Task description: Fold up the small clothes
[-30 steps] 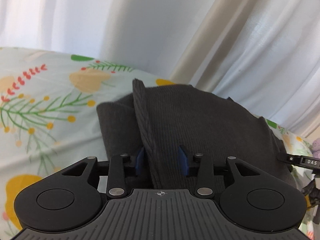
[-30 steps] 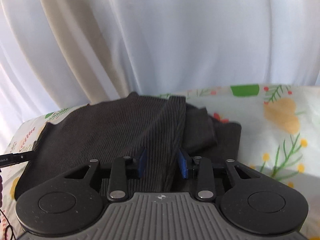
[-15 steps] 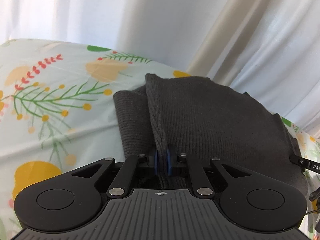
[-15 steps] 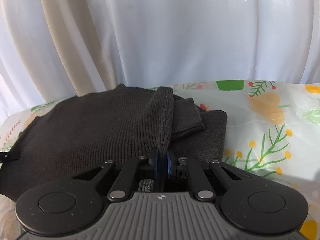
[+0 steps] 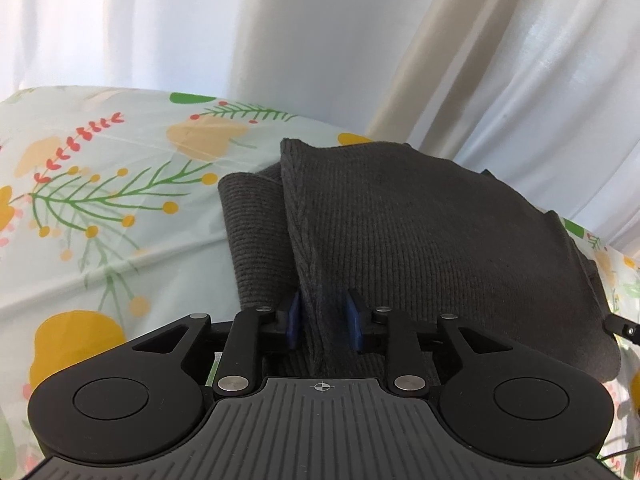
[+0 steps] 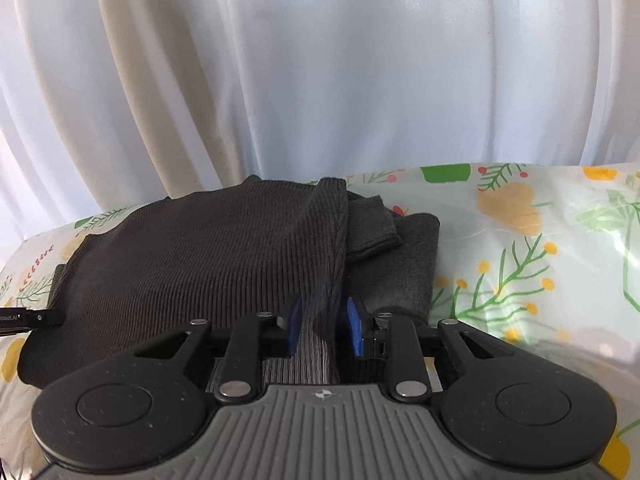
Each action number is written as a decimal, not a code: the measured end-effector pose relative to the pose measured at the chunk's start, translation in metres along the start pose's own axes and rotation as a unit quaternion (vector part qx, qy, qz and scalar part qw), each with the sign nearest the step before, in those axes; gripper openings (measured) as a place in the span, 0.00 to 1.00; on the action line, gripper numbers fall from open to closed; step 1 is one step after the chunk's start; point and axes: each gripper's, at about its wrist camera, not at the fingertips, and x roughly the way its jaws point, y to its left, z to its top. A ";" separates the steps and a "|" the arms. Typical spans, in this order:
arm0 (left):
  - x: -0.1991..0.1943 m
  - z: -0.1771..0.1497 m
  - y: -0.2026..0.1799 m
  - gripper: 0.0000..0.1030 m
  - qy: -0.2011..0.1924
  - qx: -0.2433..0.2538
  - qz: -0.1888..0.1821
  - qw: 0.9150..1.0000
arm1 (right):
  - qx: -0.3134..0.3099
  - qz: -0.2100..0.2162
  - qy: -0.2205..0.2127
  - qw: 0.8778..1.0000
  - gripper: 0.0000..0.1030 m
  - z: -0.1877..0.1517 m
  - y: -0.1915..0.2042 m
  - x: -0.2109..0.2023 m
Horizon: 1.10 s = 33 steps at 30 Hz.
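A dark grey ribbed knit garment (image 5: 420,240) lies partly folded on a floral tablecloth (image 5: 100,200). A raised fold ridge of it runs between the blue pads of my left gripper (image 5: 322,322), whose jaws stand apart around the ridge. In the right wrist view the same garment (image 6: 192,256) lies ahead with a sleeve cuff (image 6: 372,228) folded onto it. My right gripper (image 6: 322,326) is likewise open, its pads apart on either side of a fabric ridge.
White and beige curtains (image 6: 320,80) hang close behind the table's far edge. The other gripper's tip shows at the right edge of the left wrist view (image 5: 624,328) and at the left edge of the right wrist view (image 6: 28,318).
Both grippers were open a second ago, pinched shut on the garment's ridges half a second ago, and have now opened again. The fabric stays bunched between the pads.
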 end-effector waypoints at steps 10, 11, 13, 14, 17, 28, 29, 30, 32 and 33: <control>-0.020 -0.031 0.006 0.17 0.026 -0.011 -0.034 0.999 | 0.030 0.019 0.021 0.999 0.08 -0.031 -0.017 -0.009; -0.020 -0.032 0.009 0.12 0.024 -0.011 -0.028 0.999 | 0.022 0.020 0.018 0.999 0.08 -0.032 -0.016 -0.009; -0.024 -0.031 0.017 0.12 0.022 -0.030 -0.037 0.999 | 0.004 -0.002 0.017 1.000 0.08 -0.033 -0.012 -0.009; -0.027 -0.029 0.021 0.13 0.020 -0.039 -0.041 0.998 | 0.000 -0.016 0.019 1.000 0.09 -0.033 -0.011 -0.009; -0.036 -0.023 0.037 0.42 0.005 -0.070 -0.049 0.996 | 0.003 -0.032 0.016 0.999 0.17 -0.032 -0.009 -0.012; 0.010 0.004 0.064 0.53 0.014 -0.167 -0.094 0.981 | -0.044 0.033 -0.022 0.998 0.18 -0.017 0.048 -0.003; 0.010 0.005 0.063 0.45 0.010 -0.167 -0.093 0.982 | -0.055 0.037 -0.023 0.998 0.18 -0.019 0.055 0.000; 0.011 0.006 0.063 0.35 0.008 -0.165 -0.093 0.982 | -0.070 0.041 -0.023 0.996 0.18 -0.022 0.064 0.004; 0.015 0.006 0.062 0.31 0.012 -0.167 -0.090 0.982 | -0.093 0.045 -0.022 0.994 0.18 -0.027 0.077 0.012; 0.015 0.006 0.062 0.24 0.011 -0.167 -0.092 0.982 | -0.102 0.047 -0.017 0.994 0.18 -0.030 0.083 0.016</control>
